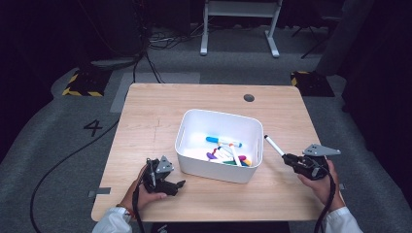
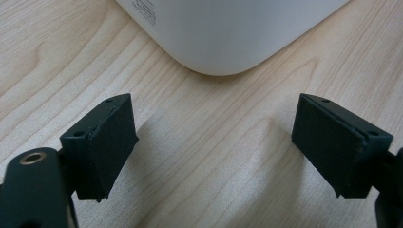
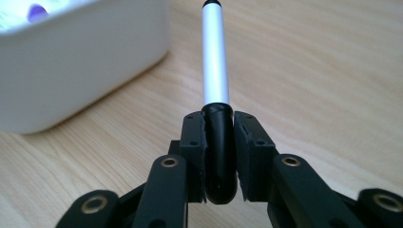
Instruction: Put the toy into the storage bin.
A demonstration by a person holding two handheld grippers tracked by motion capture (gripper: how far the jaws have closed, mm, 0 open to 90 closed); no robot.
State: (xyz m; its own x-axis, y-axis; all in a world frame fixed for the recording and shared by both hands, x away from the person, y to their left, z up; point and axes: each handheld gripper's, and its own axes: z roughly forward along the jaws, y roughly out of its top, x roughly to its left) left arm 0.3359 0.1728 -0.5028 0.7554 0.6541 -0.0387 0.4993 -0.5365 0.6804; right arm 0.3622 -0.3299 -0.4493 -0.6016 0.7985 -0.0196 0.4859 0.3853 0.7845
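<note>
A white bin (image 1: 218,167) stands mid-table with several coloured markers (image 1: 226,150) in it. My right gripper (image 1: 290,159) is right of the bin, shut on the black cap end of a silver marker (image 1: 273,145) that points up and left toward the bin's rim. In the right gripper view the marker (image 3: 215,61) sticks out straight ahead between the pads (image 3: 195,142), above the wood, with the bin (image 3: 81,61) at upper left. My left gripper (image 1: 180,185) rests on the table at the bin's front left corner, open and empty (image 2: 214,142), facing the bin's rounded corner (image 2: 223,33).
The wooden table (image 1: 145,121) has bare wood left of and behind the bin, and a round cable hole (image 1: 248,97) at the back. Cables trail off the front edge from both grippers. A white stand (image 1: 240,24) is on the floor beyond.
</note>
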